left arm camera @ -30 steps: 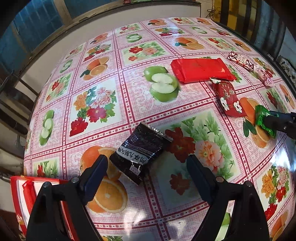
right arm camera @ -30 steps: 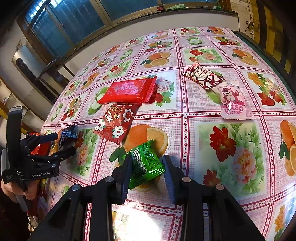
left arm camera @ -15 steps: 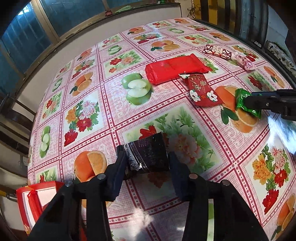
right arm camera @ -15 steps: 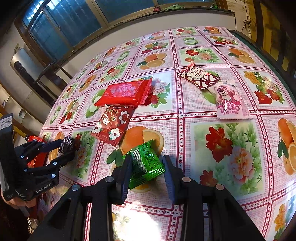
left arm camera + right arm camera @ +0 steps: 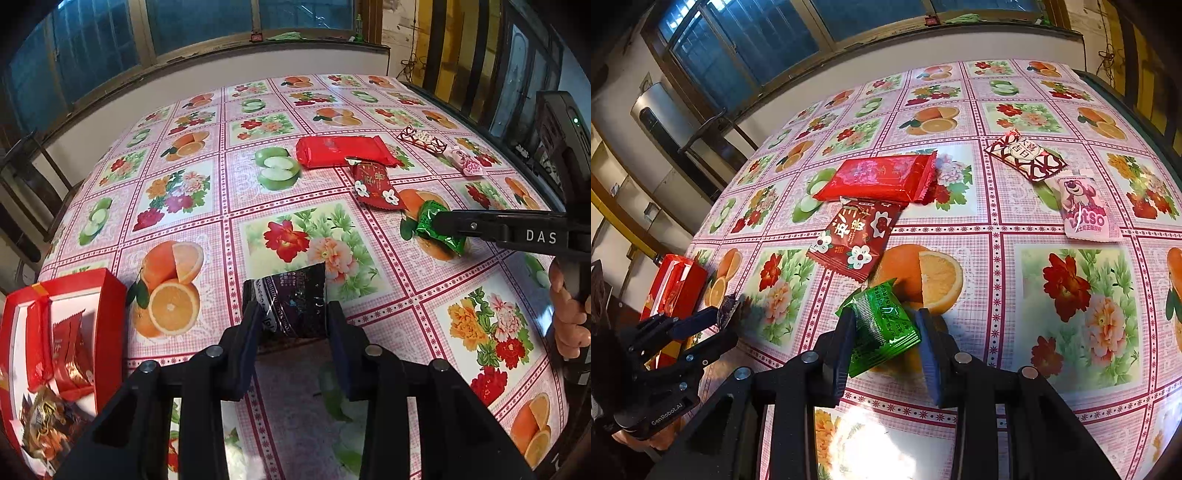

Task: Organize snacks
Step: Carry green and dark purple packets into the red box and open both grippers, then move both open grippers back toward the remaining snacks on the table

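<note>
A black snack packet sits between the pads of my left gripper. Its jaws are closing and pinch the packet, which hangs just above the fruit-patterned tablecloth. The right wrist view shows that same left gripper with the black snack packet beside the red box. My right gripper is shut on a green snack packet over a printed orange. In the left wrist view the right gripper holds the green snack packet at the right.
The open red box at the table's near left corner holds several wrapped snacks. A long red packet, a red flowered packet, a red-and-white packet and a pink Lotso packet lie mid-table. A hand grips the right tool.
The left gripper's jaws came in from wide apart onto the black packet, then carried it off the cloth toward the red box. The right gripper kept still with the green packet.
</note>
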A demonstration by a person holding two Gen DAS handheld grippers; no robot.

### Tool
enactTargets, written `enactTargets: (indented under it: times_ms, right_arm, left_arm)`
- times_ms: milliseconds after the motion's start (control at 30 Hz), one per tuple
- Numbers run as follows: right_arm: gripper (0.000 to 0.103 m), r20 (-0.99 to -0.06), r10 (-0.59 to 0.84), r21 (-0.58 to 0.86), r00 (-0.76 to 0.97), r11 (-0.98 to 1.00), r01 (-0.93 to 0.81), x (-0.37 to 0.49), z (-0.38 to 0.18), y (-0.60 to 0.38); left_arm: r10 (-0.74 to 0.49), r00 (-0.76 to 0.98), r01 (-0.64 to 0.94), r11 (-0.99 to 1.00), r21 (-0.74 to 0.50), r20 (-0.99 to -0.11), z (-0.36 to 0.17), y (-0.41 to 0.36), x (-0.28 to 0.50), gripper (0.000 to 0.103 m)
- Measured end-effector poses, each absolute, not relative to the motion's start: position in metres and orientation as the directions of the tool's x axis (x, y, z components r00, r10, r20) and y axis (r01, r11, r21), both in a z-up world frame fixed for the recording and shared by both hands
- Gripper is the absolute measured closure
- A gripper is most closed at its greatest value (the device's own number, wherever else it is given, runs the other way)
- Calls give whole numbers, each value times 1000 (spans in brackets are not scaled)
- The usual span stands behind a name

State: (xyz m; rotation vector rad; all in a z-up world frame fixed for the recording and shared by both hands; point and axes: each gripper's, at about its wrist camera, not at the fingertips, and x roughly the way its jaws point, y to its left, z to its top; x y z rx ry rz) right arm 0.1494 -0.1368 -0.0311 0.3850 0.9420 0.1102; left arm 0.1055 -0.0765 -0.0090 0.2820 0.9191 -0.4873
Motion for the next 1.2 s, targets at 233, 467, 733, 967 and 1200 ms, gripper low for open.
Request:
enactTargets:
  times_ms: [233,467,733,967,1200]
  right_arm:
    - [67,-714,335,415,614,910,-14,145,-23,-111]
    - [67,-617,466,499,634,855,-143,147,-6,-53]
    - [66,-562,597,511,573,795,-327,166,8,77]
    - [65,-531,672,524,517,739,-423,178,10,159]
    - [41,-464,702,541,540,707,-455,175,21,175]
  left_arm:
    - [-345,567,476,878,-44,-748,17,-36,75,69]
    - [-302,672,369,928,-49,-676,54,37,48,68]
    - [-115,745,132,991,-23,-657,73,146,37,68]
    - [15,731,-29,1000,-9,-683,63,206,34,68]
    - [118,714,-139,990,26,-690,57,227,37,33]
